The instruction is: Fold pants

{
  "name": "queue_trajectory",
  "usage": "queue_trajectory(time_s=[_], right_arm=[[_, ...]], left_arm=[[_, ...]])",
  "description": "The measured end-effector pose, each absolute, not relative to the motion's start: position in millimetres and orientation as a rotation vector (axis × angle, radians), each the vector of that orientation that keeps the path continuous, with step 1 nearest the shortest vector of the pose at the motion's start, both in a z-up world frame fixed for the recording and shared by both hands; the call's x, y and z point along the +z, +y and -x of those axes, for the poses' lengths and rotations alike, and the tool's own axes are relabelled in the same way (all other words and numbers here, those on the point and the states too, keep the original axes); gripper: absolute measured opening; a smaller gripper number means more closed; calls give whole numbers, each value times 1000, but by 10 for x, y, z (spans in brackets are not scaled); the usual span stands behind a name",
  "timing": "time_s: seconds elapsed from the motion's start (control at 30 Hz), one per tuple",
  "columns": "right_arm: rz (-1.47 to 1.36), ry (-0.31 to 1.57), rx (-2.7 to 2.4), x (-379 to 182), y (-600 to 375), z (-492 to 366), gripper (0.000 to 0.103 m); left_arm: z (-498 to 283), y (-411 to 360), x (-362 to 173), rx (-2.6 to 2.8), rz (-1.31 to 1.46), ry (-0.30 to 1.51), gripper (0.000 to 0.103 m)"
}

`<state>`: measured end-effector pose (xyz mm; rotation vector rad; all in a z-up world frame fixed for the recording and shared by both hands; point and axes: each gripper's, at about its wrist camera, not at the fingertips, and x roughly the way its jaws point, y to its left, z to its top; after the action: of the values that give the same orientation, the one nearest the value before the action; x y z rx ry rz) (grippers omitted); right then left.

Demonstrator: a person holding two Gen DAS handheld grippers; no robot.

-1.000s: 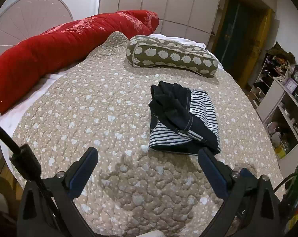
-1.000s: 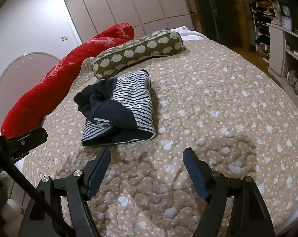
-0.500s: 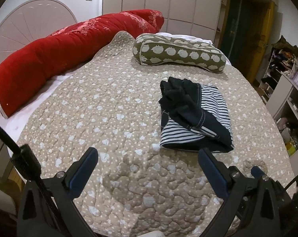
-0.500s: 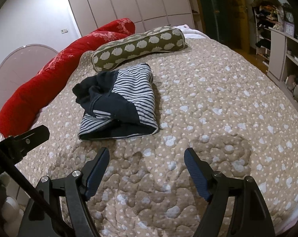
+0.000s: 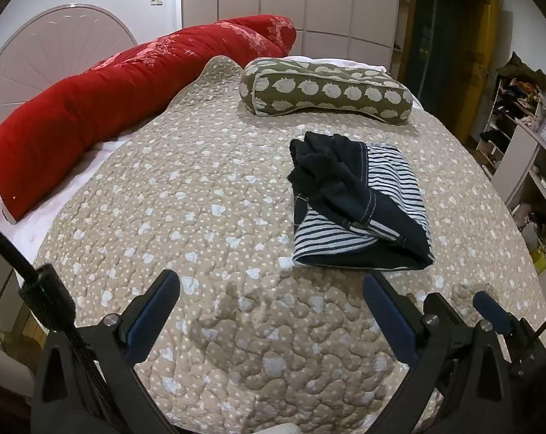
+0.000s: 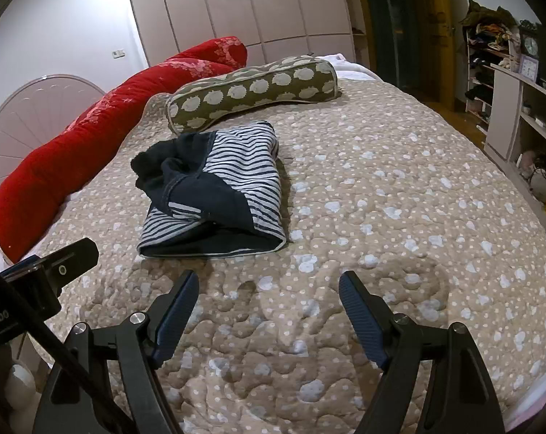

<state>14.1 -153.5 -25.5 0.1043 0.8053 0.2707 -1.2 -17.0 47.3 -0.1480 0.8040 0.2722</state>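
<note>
The pants (image 5: 356,202) lie folded in a compact bundle on the bed: navy fabric with a navy-and-white striped lining, the dark bunched part at the far left end. They also show in the right wrist view (image 6: 218,188). My left gripper (image 5: 271,296) is open and empty, above the quilt just short of the bundle's near edge. My right gripper (image 6: 269,289) is open and empty, also above the quilt, a little to the right of the bundle's near edge.
A beige dotted quilt (image 5: 186,195) covers the round bed. A long red bolster (image 5: 121,86) lies along the left edge. An olive patterned pillow (image 5: 327,90) lies behind the pants. Shelves (image 6: 519,108) stand at the right; wardrobe doors stand behind.
Both grippers have drifted slightly back and up from the bundle, which now sits a little farther off in both views. The pants have not moved. Both grippers stayed open.
</note>
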Motion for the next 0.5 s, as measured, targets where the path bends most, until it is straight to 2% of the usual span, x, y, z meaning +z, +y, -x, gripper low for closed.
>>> queue_trajectory(time_s=[0.5], right_arm=[[-91, 805, 267, -281, -1518, -137, 83]], left_arm=[[-12, -155, 411, 265, 160, 821, 101]])
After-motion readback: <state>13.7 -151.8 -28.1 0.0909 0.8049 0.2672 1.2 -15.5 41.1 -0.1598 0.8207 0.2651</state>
